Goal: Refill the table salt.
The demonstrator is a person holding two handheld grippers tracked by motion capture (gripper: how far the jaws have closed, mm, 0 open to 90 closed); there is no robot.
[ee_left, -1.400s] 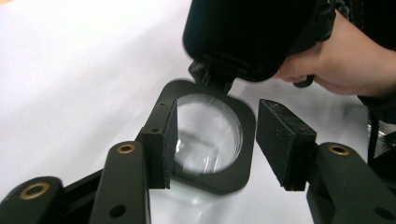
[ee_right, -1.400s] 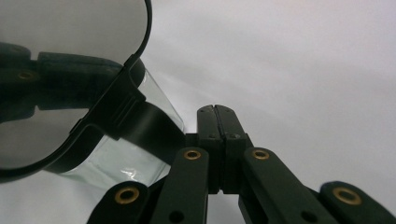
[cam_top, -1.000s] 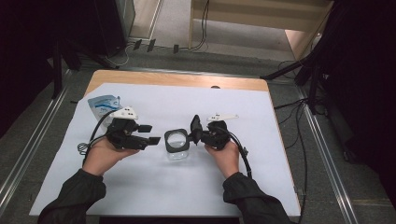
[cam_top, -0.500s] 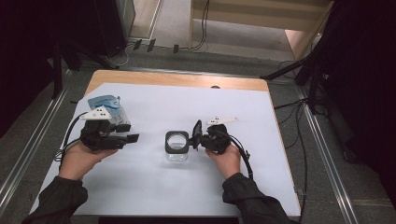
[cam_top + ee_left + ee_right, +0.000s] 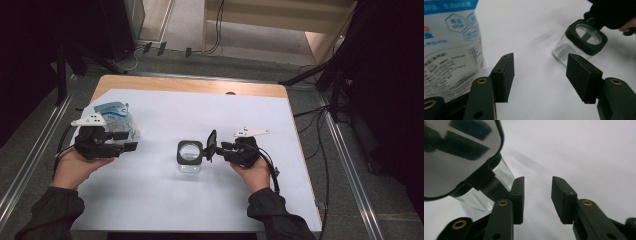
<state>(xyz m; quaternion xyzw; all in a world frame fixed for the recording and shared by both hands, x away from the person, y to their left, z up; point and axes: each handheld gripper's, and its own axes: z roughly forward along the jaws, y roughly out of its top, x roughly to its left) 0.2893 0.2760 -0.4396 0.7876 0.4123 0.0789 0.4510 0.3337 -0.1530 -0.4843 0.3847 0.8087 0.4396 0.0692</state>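
Note:
A clear square glass jar [image 5: 189, 159] with a black rim stands mid-table on the white sheet. Its hinged lid [image 5: 212, 144] is flipped up on the right side. My right gripper [image 5: 214, 151] sits just right of the jar, open, with nothing between its jaws; in the right gripper view [image 5: 537, 200] the lid's underside [image 5: 456, 152] looms at upper left and the glass body [image 5: 496, 182] lies beside the left jaw. My left gripper [image 5: 129, 146] is open beside a blue-and-white printed bag [image 5: 116, 120]. In the left gripper view [image 5: 540, 75] the bag [image 5: 449, 50] is left and the jar [image 5: 584, 41] far right.
A white sheet [image 5: 165, 205] covers the wooden table [image 5: 190, 85], with bare sheet in front and behind the jar. Metal rails [image 5: 30, 160] run along both table sides. Cables trail from each gripper toward the person's sleeves.
My left gripper has pulled away leftward from the jar and now sits beside the bag. The right gripper has stayed by the jar's upright lid.

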